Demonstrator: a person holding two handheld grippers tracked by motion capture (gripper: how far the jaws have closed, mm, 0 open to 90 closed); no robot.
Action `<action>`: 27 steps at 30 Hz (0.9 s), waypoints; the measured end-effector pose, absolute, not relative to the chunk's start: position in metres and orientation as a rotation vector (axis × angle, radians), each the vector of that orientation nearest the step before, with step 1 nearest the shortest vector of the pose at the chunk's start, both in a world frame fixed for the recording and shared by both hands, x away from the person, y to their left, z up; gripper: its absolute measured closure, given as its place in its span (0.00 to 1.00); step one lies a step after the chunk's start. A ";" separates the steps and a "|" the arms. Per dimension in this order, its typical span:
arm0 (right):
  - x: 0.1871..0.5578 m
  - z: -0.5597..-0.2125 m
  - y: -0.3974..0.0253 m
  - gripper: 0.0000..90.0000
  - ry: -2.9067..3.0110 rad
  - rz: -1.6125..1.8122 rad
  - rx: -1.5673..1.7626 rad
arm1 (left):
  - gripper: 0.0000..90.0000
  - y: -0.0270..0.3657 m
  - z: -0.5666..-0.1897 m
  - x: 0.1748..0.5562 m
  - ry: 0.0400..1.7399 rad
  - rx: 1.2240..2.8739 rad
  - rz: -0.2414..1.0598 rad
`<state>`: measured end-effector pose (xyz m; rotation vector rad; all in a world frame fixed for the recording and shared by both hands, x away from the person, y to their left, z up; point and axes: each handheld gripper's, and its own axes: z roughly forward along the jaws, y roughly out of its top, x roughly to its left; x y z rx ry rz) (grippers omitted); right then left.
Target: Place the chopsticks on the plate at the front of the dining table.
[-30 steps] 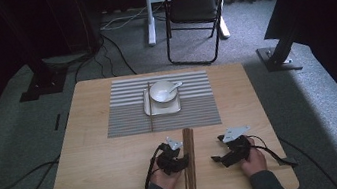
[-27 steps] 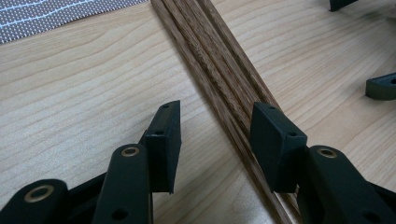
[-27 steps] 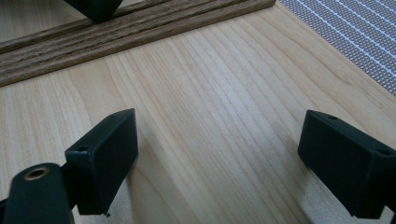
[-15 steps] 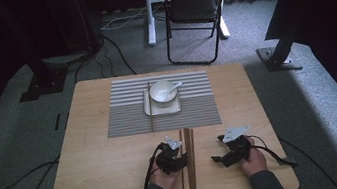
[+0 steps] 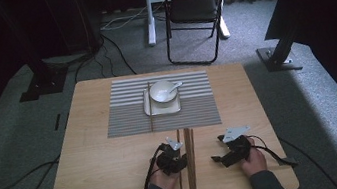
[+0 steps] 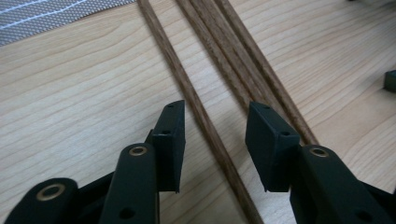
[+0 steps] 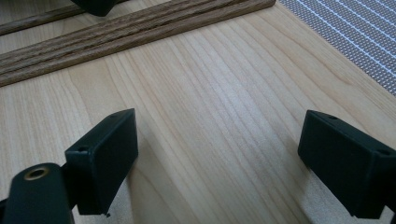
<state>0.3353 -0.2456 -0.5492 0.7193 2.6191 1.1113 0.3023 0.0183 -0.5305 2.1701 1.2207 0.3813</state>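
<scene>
Left tool [image 6: 215,140] has eased onto the near chopsticks since a second ago; jaws narrow-parted, straddling the single chopstick [image 6: 196,102] lying on the tabletop [image 5: 95,161], not yet gripping. The other three chopsticks [image 6: 243,70] lie just beside it. Right tool [image 7: 219,158] spread wide over bare wood. Pickup looks imminent.
</scene>
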 end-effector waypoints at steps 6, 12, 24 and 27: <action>0.335 -0.549 -0.246 0.13 2.619 1.111 0.719 | 0.72 0.018 -0.531 0.300 1.193 2.199 0.436; 0.335 -0.549 -0.246 0.13 2.619 1.111 0.719 | 0.73 0.019 -0.531 0.300 1.189 2.205 0.440; 0.335 -0.549 -0.246 0.13 2.619 1.111 0.719 | 0.86 0.031 -0.531 0.300 1.231 2.169 0.435; 0.335 -0.549 -0.246 0.13 2.619 1.111 0.719 | 0.87 0.037 -0.531 0.301 1.257 2.156 0.443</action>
